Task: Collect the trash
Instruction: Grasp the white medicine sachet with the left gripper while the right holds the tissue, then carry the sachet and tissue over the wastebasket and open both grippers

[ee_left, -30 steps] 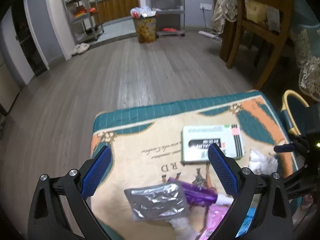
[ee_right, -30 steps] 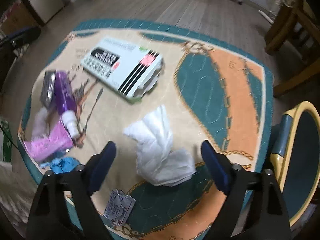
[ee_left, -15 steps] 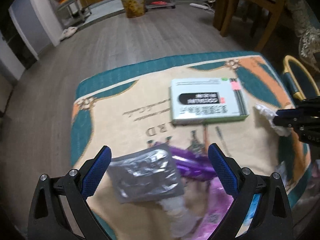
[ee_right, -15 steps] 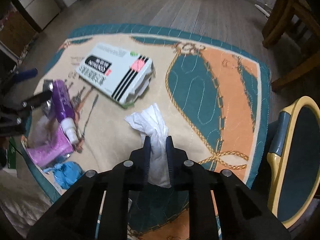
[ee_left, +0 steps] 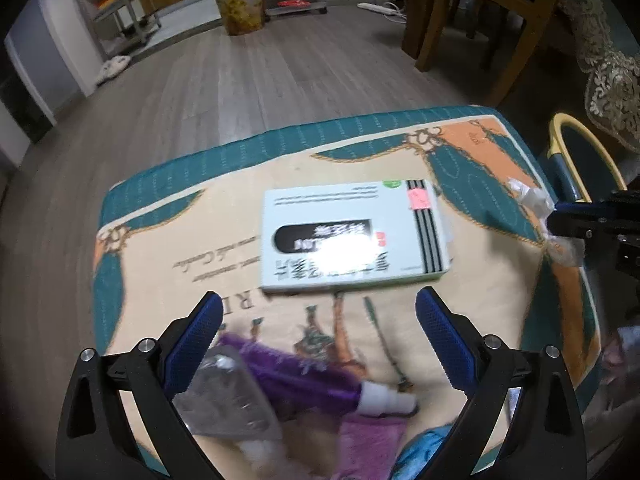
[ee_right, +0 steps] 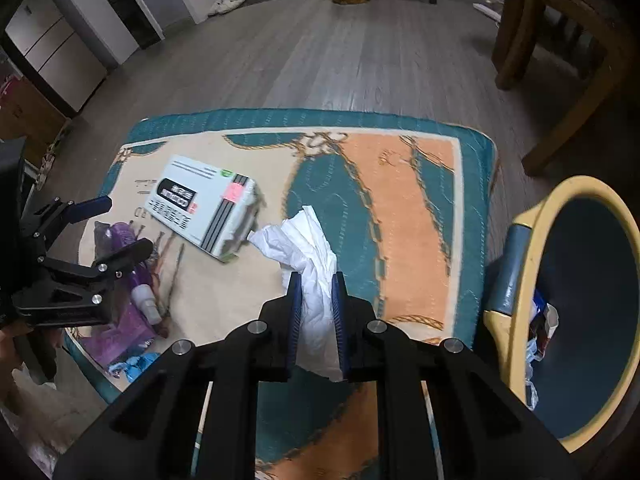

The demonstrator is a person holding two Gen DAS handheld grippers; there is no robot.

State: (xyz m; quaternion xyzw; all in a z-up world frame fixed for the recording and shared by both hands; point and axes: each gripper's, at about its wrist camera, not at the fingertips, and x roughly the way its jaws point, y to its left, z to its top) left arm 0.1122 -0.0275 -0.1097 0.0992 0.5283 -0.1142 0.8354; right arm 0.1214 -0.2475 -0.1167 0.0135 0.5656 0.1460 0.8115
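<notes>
With right tool clamped on crumpled white tissue above patterned surface, left tool spread wide: tissue pickup underway, next likely over to yellow-rimmed blue bin.

Teal-bordered cloth over the counter, cream at the centre with an orange panel, teal swags and gold rope motifs. On it, a white box with a black label, three black stripes and a pink sticker. Beside the box, crumpled white tissue. Near the box, towards the cloth's edge, a purple bottle with a white cap, a silver foil pack, a pink-purple pouch and something blue. Black tools with blue pads. Beyond the cloth, a dark blue bin with a yellow rim. Grey wood-grain floor.
</notes>
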